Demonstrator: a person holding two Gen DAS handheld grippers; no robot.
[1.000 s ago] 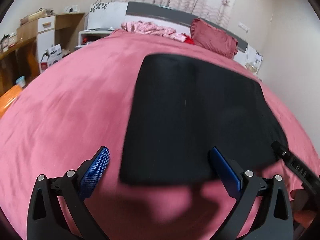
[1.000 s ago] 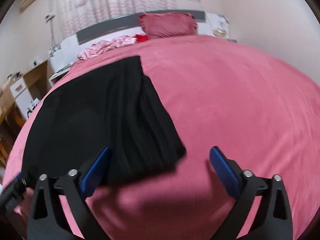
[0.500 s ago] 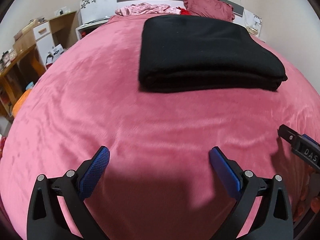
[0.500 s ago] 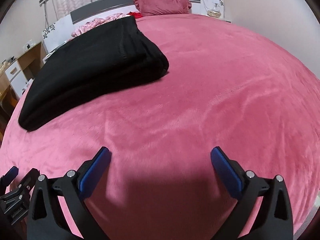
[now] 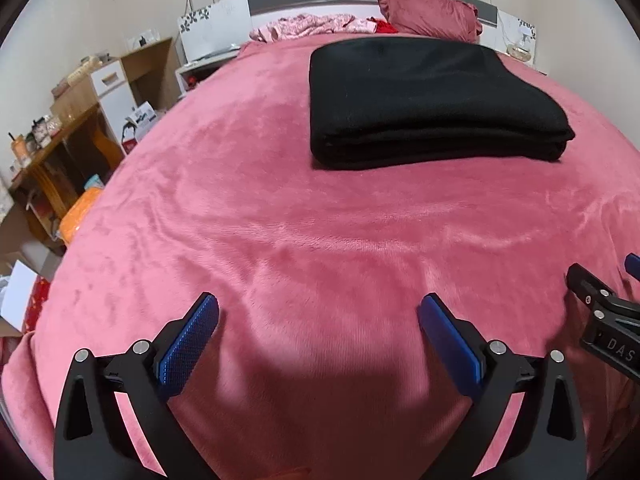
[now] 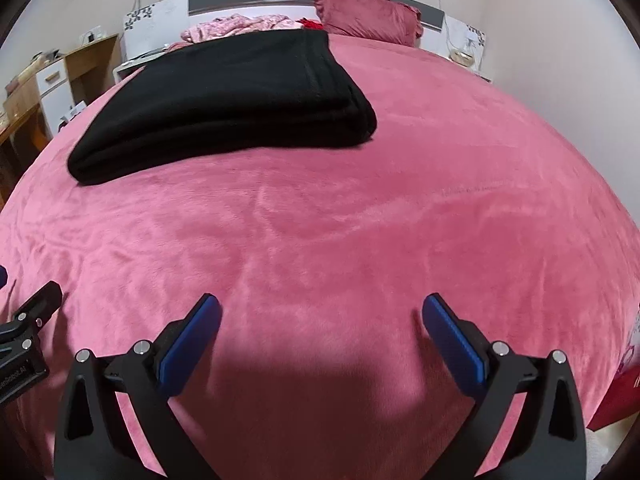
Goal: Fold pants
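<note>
The black pants point(image 5: 424, 100) lie folded into a thick flat rectangle on the pink bed cover point(image 5: 280, 216), toward the head of the bed. They also show in the right wrist view point(image 6: 240, 96), at the upper left. My left gripper point(image 5: 318, 312) is open and empty, low over the cover near the foot of the bed, well short of the pants. My right gripper point(image 6: 320, 312) is open and empty, beside it to the right. Each gripper's body shows at the edge of the other's view.
A dark red pillow point(image 5: 430, 10) and a crumpled pink garment point(image 5: 312, 26) lie at the headboard. A wooden desk with clutter point(image 5: 68, 120) stands left of the bed. A nightstand with a lamp point(image 6: 464, 48) is at the far right.
Both grippers have drawn back from the pants toward the foot of the bed. The folded pants have stayed in place and now sit farther away in both views.
</note>
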